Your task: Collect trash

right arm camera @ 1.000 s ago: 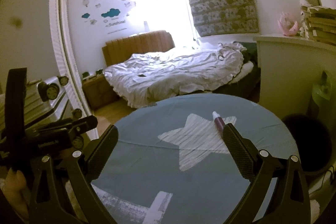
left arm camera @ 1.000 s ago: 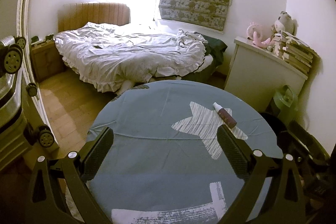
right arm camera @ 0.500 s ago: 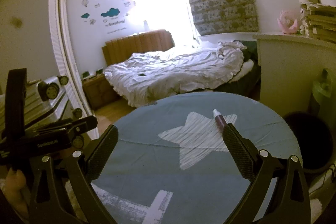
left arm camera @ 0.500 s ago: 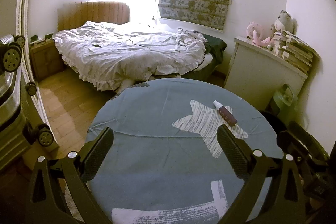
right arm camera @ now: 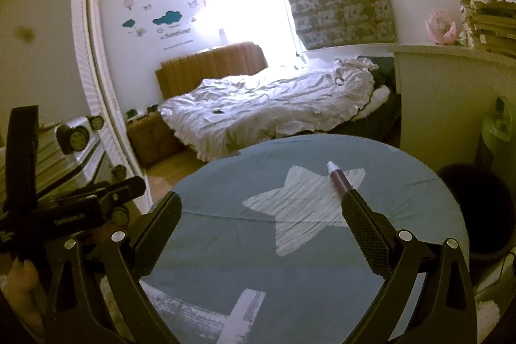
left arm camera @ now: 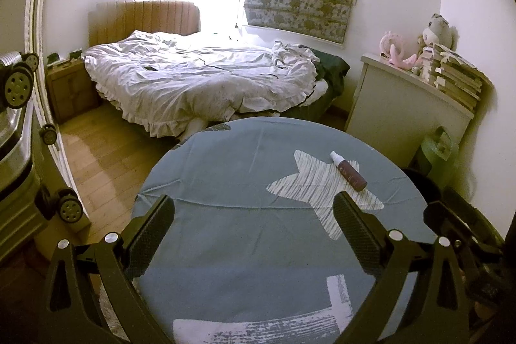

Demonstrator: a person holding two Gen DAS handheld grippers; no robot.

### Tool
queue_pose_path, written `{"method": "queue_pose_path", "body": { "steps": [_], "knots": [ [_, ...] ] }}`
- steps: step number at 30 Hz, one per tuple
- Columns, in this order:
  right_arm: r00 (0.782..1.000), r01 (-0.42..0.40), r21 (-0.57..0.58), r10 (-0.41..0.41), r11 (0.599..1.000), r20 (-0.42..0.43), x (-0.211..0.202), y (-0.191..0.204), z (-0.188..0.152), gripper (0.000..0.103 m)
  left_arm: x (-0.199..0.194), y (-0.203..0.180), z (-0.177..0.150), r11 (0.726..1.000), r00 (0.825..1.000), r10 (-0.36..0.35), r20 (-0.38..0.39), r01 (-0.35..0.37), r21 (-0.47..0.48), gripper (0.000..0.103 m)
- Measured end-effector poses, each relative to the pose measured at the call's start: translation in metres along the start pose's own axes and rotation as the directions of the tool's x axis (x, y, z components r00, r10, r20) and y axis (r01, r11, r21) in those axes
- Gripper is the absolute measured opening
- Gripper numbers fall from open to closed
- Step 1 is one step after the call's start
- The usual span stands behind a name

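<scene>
Our left gripper [left arm camera: 251, 231] hangs spread wide over the near half of the round worktop [left arm camera: 232, 247], holding nothing and barely shifted from a second ago. Our right gripper [right arm camera: 259, 229] is likewise released and empty, but it has eased forward: the tip of its right finger [right arm camera: 361, 224] now covers the near end of the small maroon spray bottle [left arm camera: 348, 171], which a second ago showed whole. The bottle lies flat on the white star print toward the worktop's far right edge, white cap pointing away. Whether the finger touches it we cannot tell. Beyond the right edge a dark bin [right arm camera: 477, 208] is cut off and dim.
</scene>
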State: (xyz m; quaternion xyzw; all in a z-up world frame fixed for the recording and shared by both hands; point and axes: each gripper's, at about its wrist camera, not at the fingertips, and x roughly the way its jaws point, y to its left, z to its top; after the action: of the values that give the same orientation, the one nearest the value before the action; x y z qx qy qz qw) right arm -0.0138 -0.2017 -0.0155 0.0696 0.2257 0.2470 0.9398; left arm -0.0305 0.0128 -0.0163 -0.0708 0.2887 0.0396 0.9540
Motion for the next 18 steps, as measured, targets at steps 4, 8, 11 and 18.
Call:
{"method": "queue_pose_path", "body": {
  "steps": [4, 8, 11, 18],
  "knots": [
    [1.0, 0.0, 0.009, 0.0, 1.0, -0.001, 0.0008, -0.002, -0.0008, 0.098, 0.0001, -0.0001, 0.0001, 1.0, 1.0, 0.0, -0.002, 0.0, 0.0, 0.098],
    [1.0, -0.001, 0.017, 0.001, 1.0, -0.003, 0.0013, -0.003, -0.0022, 0.098, 0.0, -0.0016, -0.0001, 1.0, 1.0, 0.003, -0.002, -0.003, 0.003, 0.098],
    [1.0, -0.002, 0.022, 0.002, 1.0, -0.002, 0.0009, -0.0026, -0.0033, 0.098, -0.0007, -0.0021, 0.0002, 1.0, 1.0, 0.004, -0.002, -0.004, 0.009, 0.098],
    [1.0, -0.002, 0.032, 0.002, 0.999, -0.004, 0.0007, -0.0057, -0.0032, 0.098, -0.0016, -0.0048, 0.0003, 1.0, 1.0, 0.005, 0.002, -0.005, 0.025, 0.098]
  ]
}}
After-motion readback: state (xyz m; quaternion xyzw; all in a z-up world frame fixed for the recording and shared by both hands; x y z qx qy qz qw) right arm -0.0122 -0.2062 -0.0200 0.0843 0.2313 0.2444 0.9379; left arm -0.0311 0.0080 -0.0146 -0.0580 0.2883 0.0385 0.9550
